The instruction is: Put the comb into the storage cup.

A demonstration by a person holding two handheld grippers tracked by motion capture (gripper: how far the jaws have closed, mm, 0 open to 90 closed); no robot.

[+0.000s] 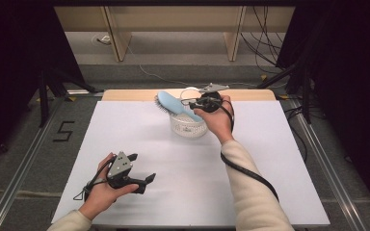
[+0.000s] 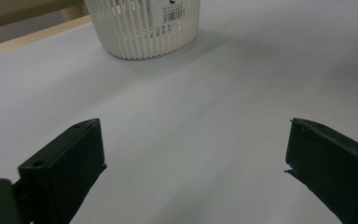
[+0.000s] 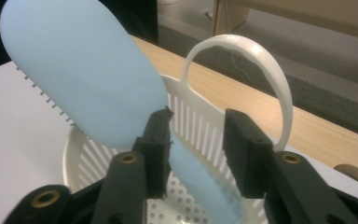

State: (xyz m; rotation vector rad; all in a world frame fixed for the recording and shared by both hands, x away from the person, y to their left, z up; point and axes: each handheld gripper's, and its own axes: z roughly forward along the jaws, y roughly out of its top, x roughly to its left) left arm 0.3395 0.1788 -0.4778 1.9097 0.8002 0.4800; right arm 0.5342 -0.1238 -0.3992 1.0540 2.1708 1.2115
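Cream sleeves (image 1: 250,192), black jaws (trailing black cables)

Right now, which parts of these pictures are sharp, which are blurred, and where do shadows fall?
High view: even light on the white table, dark surroundings, soft shadow beside the left claw. Left gripper view: the basket is fairly sharp, with a faint shadow at its base; the near black jaws are slightly soft. Right gripper view: the blue brush looks smooth and matte, the background floor blurred.
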